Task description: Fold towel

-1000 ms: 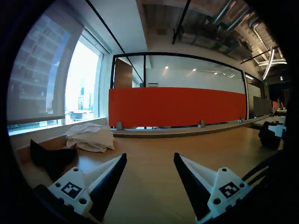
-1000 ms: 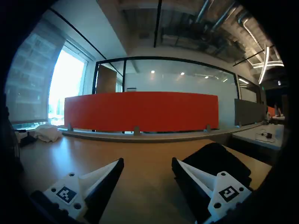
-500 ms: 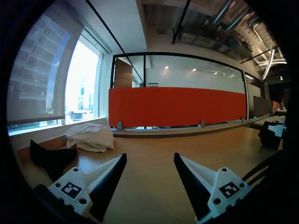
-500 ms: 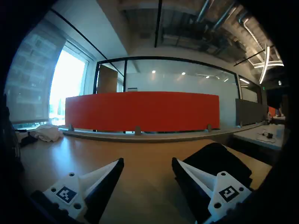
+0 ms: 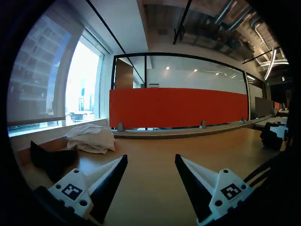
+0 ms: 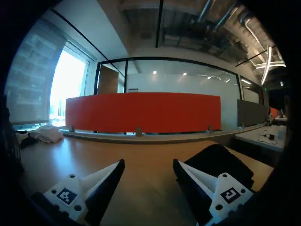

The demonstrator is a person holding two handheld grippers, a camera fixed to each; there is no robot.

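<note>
– Far left on the table [image 5: 210, 143], is the towel [image 5: 91, 138] lying crumpled?
– Yes. I'm holding my left gripper [image 5: 150, 165] and right gripper [image 6: 148, 167] wide open, gripping nothing. It's looking soft and light; I'm thinking of pinching a corner.

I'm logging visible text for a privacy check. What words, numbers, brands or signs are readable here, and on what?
No readable text.
Left gripper and right gripper: square black-and-white markers, patterns, not letters.
Small sign on the glass wall: too small to read.
</note>
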